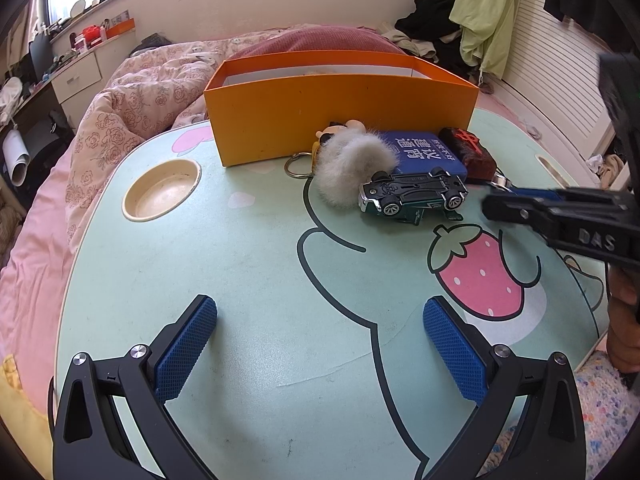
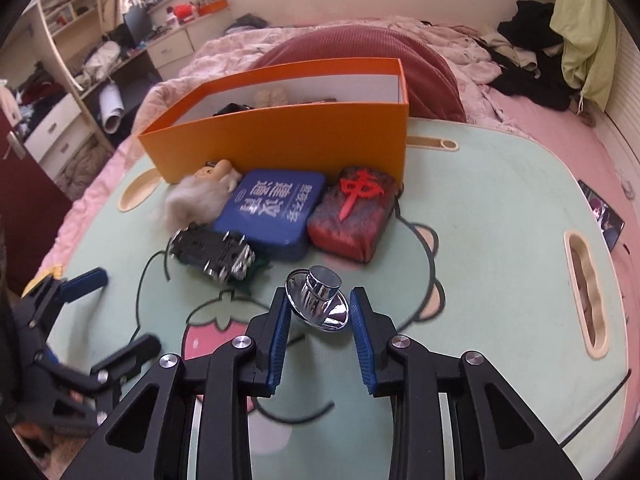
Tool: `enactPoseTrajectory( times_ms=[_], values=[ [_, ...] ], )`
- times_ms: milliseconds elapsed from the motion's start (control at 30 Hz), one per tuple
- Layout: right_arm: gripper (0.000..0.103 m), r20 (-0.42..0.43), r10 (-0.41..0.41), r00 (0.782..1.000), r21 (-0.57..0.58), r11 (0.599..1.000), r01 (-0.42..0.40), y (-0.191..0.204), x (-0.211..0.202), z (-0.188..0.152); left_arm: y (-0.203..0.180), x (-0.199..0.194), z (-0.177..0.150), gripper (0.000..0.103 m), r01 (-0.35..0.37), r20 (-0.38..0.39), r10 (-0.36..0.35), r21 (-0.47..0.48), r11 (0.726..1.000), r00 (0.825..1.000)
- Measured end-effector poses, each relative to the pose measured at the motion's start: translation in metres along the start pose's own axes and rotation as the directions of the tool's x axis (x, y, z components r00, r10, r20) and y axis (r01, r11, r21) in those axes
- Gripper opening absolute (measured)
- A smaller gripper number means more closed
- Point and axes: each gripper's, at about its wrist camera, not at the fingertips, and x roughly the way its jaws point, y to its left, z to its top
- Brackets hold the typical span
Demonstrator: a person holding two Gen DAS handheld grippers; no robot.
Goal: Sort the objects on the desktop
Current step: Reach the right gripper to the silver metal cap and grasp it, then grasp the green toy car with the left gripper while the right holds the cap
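Desktop objects sit clustered on the mint cartoon-print table (image 2: 500, 208), hard against the front wall of the orange box (image 2: 280, 136). Box holds a few things: something dark, something pale and fuzzy at the back; can't identify them. Outside it, left to right: grey fluffy keychain (image 2: 192, 200), blue tin (image 2: 276, 212), red mahjong-tile block (image 2: 352, 212). Toy car (image 2: 216, 256) lies upside down in front of the tin.

Right gripper (image 2: 318, 312), angled steeply down, is pinching a chrome knob-shaped piece (image 2: 318, 300) between its blue pads, near the strawberry print, no earlier view to compare.

Left gripper (image 1: 320, 340), also angled down, fingers spread wide over bare tabletop, well short of the cluster.
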Motion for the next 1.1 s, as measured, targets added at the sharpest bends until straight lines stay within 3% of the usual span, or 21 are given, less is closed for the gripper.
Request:
enactPoseTrajectory(
  times_ms=[133,367,667,800,967,1100],
  values=[
    [0.029,0.040,0.019,0.999,0.031,0.999,-0.020,-0.018,-0.017,-0.020,0.000,0.000,0.000,0.103,0.000,0.000,0.000,0.000,1.000,1.000],
    [0.029,0.129,-0.034,0.991,-0.005,0.999,0.035,-0.023,-0.028,-0.044,-0.004,-0.002,0.002,0.103,0.006,-0.012,-0.006,0.012,1.000,1.000],
    [0.030,0.139,-0.040,0.989,-0.008,0.999,0.041,-0.021,-0.025,-0.044,-0.010,-0.005,0.037,0.103,0.117,0.025,-0.116,-0.036,0.993,0.993],
    [0.030,0.144,-0.025,0.989,0.003,1.000,0.024,-0.023,-0.025,-0.045,-0.020,0.002,0.054,0.097,0.159,0.022,-0.158,-0.041,0.986,0.987],
    [0.030,0.147,-0.016,0.989,0.010,1.000,0.015,-0.026,-0.026,-0.046,-0.043,0.016,0.066,0.097,0.164,-0.012,-0.164,-0.004,0.986,0.986],
    [0.030,0.147,-0.012,0.989,0.012,1.000,0.011,-0.026,-0.027,-0.046,-0.054,0.036,0.074,0.096,0.124,-0.061,-0.124,0.008,0.992,0.990]
  ],
)
